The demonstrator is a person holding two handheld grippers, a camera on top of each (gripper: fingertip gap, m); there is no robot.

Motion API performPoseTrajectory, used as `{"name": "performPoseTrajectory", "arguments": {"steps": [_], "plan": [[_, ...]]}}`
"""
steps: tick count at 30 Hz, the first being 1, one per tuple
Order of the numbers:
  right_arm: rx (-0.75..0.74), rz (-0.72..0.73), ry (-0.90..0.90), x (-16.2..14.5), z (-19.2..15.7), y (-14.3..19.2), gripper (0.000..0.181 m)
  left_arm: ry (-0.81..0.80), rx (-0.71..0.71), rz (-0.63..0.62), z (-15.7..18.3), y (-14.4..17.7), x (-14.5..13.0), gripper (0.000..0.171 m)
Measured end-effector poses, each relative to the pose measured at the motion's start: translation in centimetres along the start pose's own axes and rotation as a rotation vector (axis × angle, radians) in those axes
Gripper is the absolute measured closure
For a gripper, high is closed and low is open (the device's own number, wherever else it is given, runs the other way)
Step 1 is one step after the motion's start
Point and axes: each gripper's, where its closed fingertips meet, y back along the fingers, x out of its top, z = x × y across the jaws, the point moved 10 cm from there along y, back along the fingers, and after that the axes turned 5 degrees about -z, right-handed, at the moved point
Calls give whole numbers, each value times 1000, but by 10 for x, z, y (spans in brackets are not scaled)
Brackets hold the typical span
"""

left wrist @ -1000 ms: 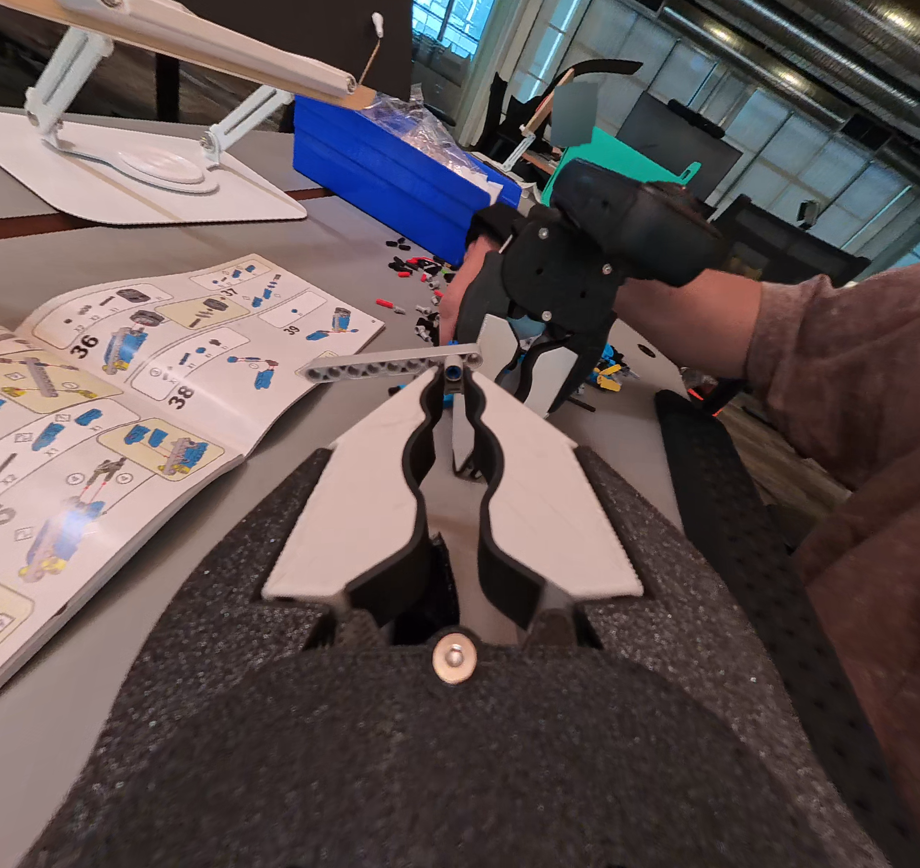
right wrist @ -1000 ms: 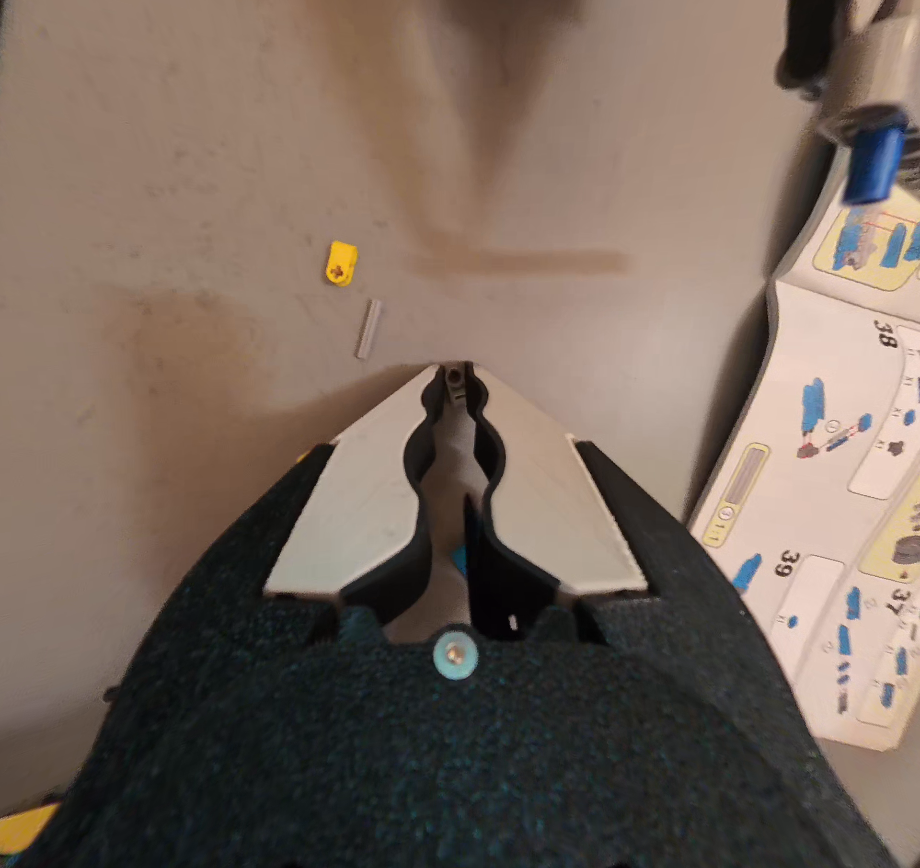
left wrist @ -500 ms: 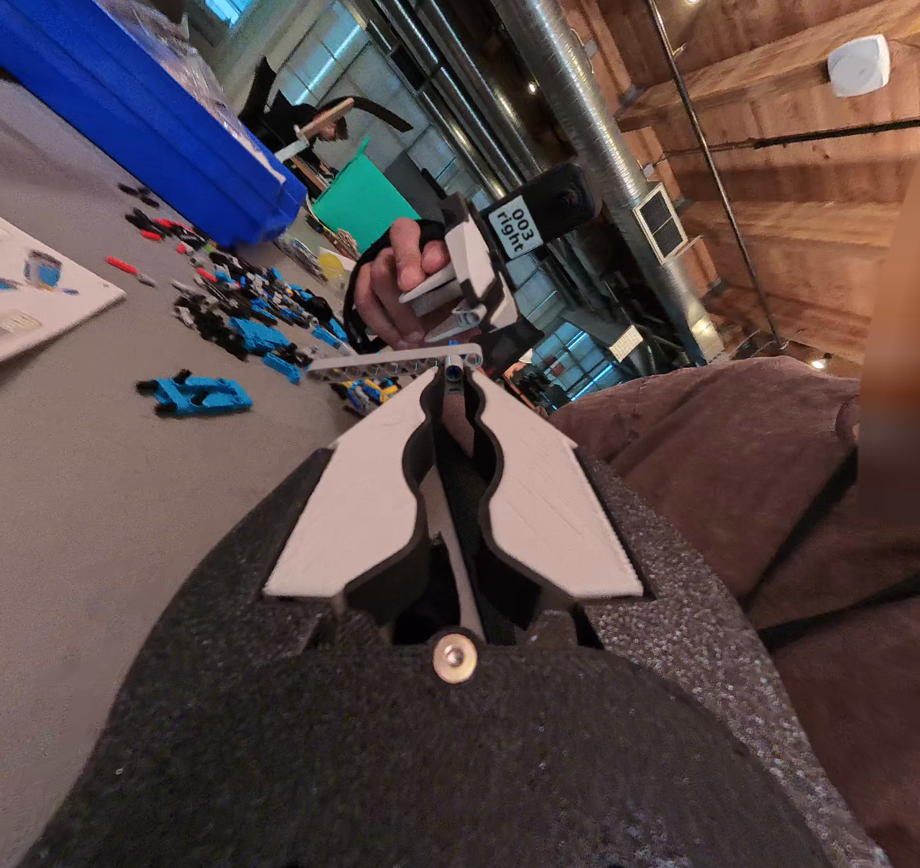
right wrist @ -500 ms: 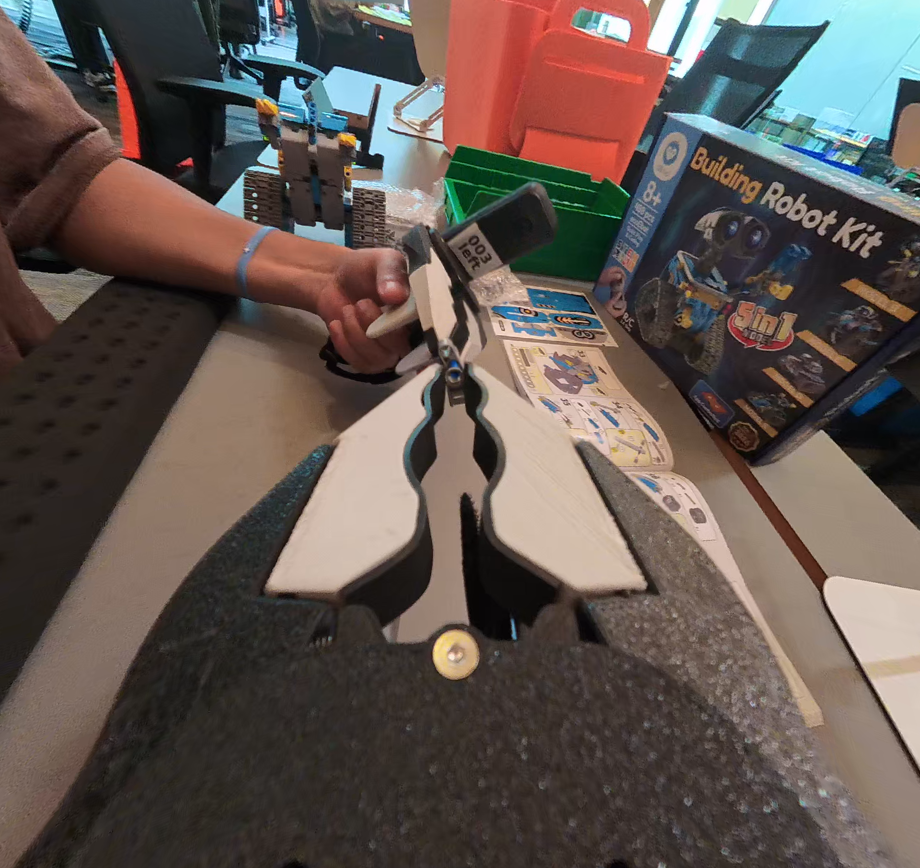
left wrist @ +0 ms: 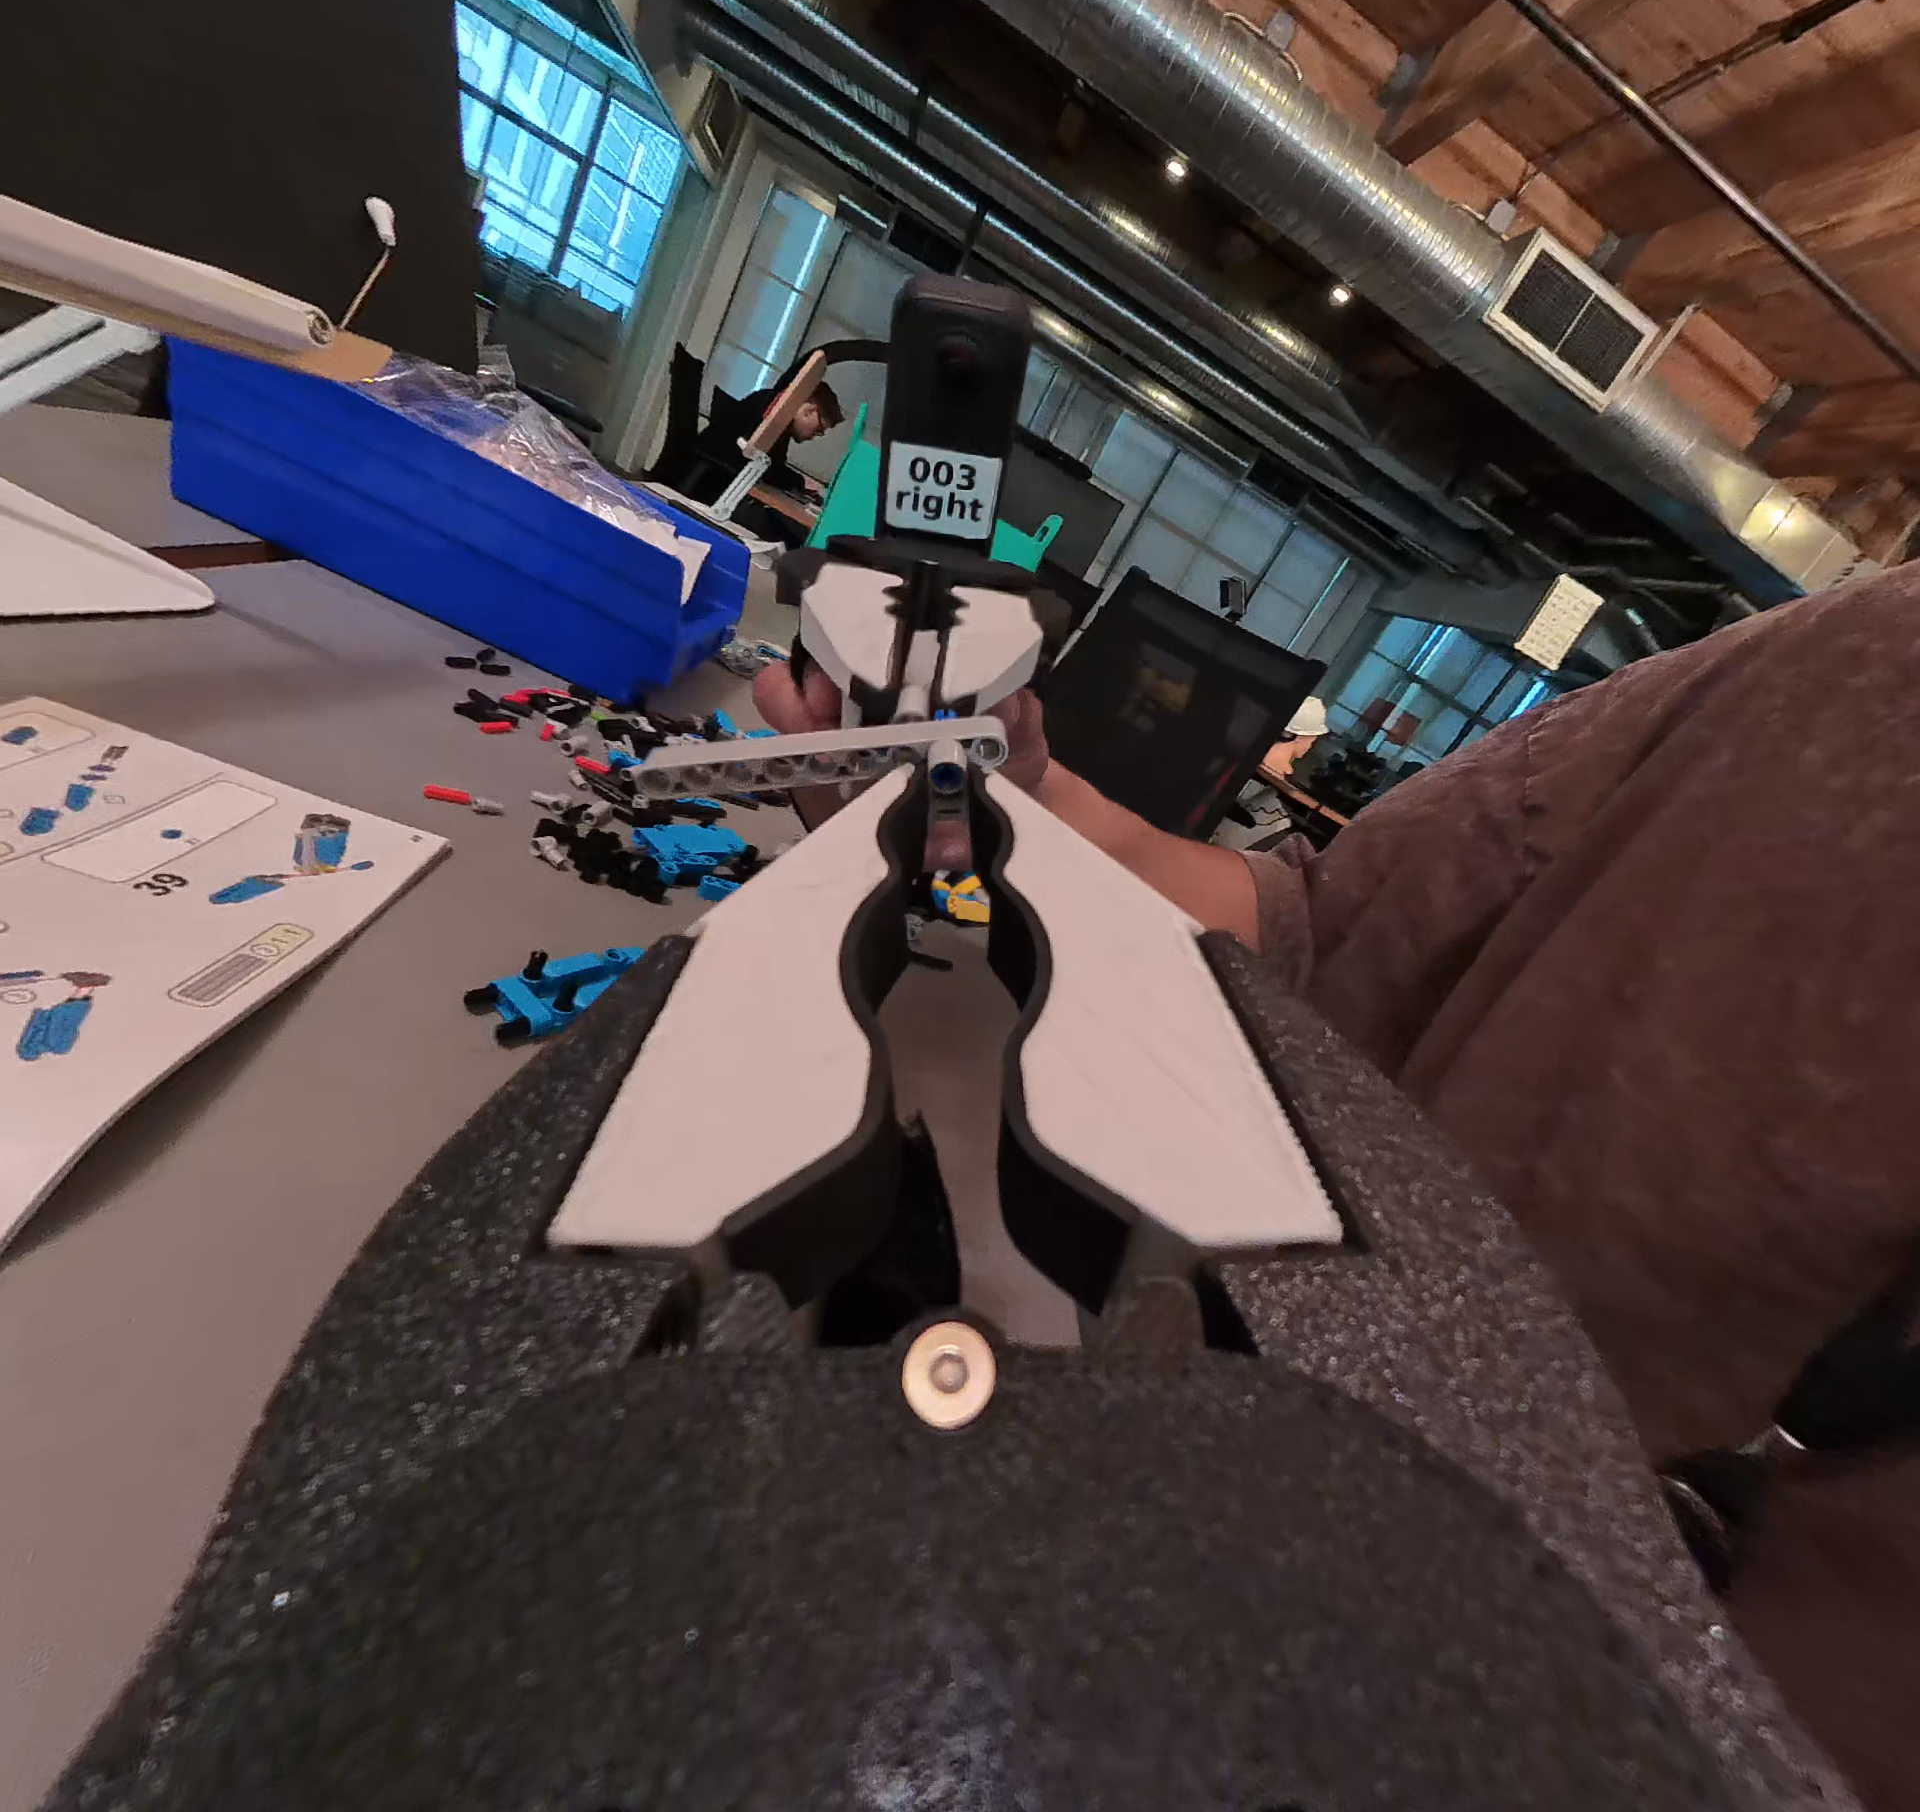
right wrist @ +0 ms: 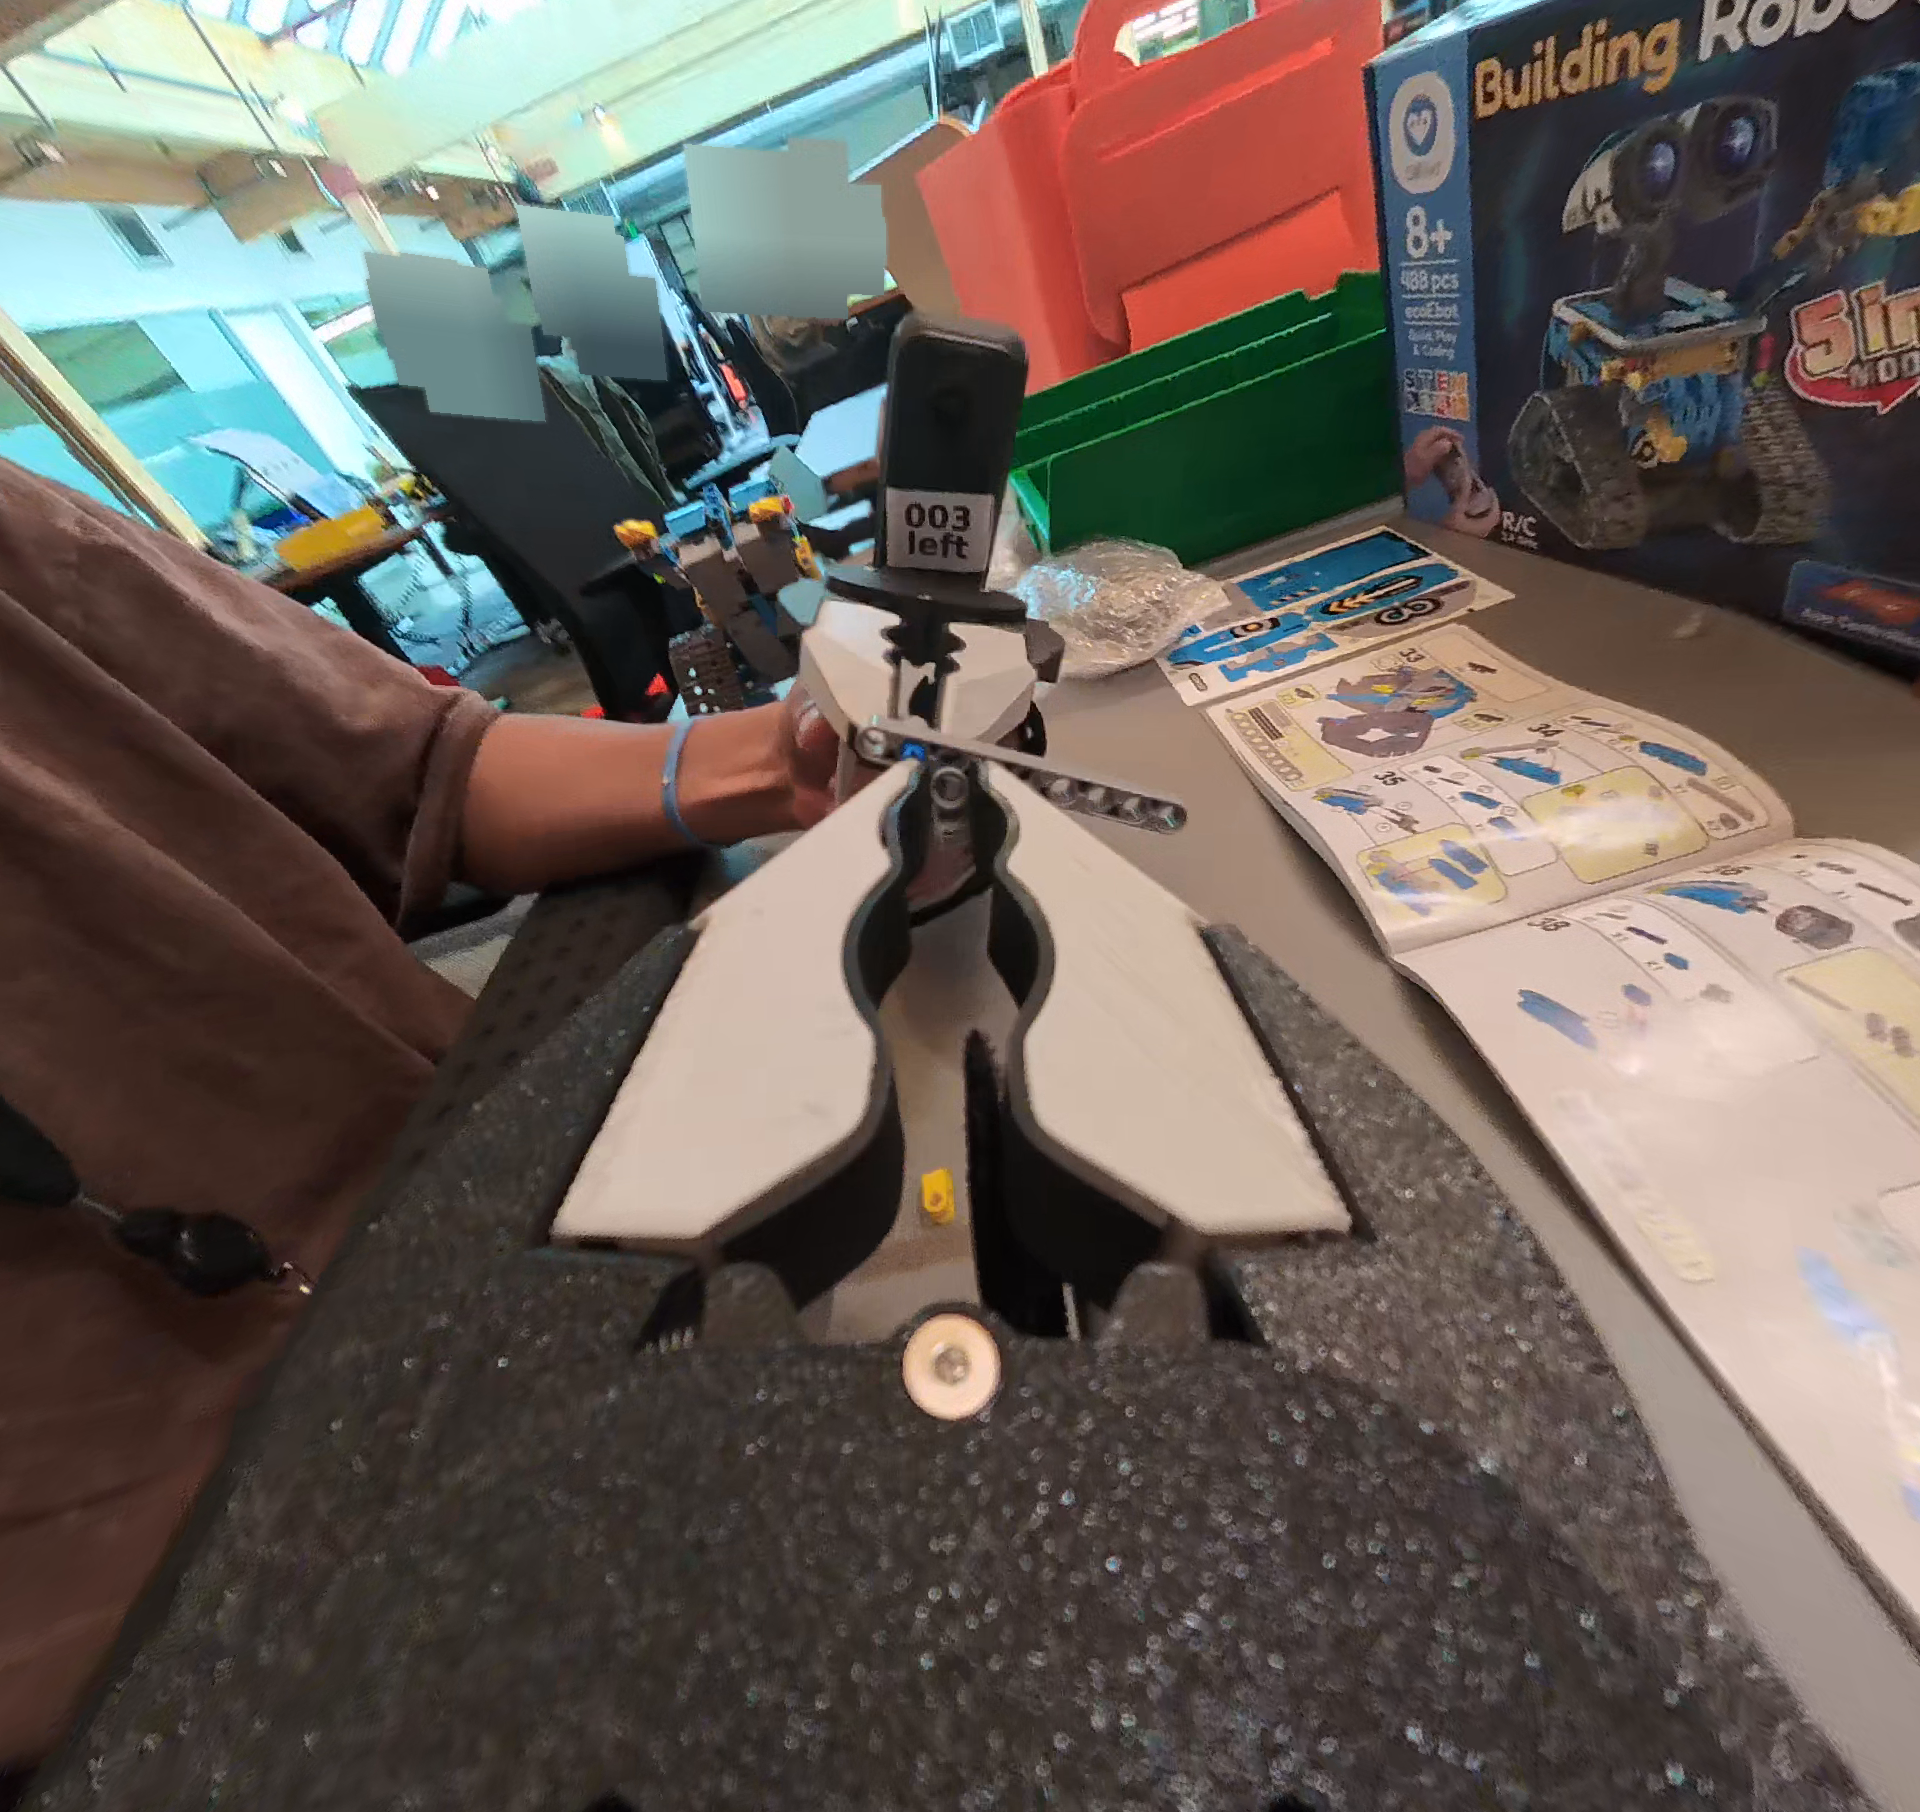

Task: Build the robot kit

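My left gripper (left wrist: 943,777) is shut on the end of a long grey beam (left wrist: 790,767) with a row of holes and a blue pin (left wrist: 943,775) at that end. It holds the beam level above the table. My right gripper (right wrist: 945,780) is shut on a small grey connector piece (right wrist: 948,788). The two grippers face each other tip to tip. The right gripper (left wrist: 914,697) shows just behind the beam in the left wrist view. The left gripper (right wrist: 914,713) and the beam (right wrist: 1091,794) show in the right wrist view. Whether the connector touches the beam I cannot tell.
Loose small pieces (left wrist: 623,827) and a blue part (left wrist: 551,983) lie by a blue bin (left wrist: 436,505). An open instruction booklet (right wrist: 1507,827), a kit box (right wrist: 1662,308), a green bin (right wrist: 1195,432) and a part-built model (right wrist: 717,609) stand around. A yellow piece (right wrist: 937,1191) lies below. The grippers are tip to tip, or close to it.
The right gripper rose from the table with the small piece and turned toward the left one. The left gripper swung round with the beam. The tips now almost meet.
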Motion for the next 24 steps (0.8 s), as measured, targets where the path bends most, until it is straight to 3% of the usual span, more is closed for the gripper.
{"name": "performPoseTrajectory", "arguments": {"steps": [9, 24], "plan": [[103, 121, -155, 0, 7, 0, 175, -35, 50, 24, 0, -2, 1, 165], [101, 137, -192, -2, 9, -2, 175, -41, 75, 54, 1, -3, 2, 165]]}}
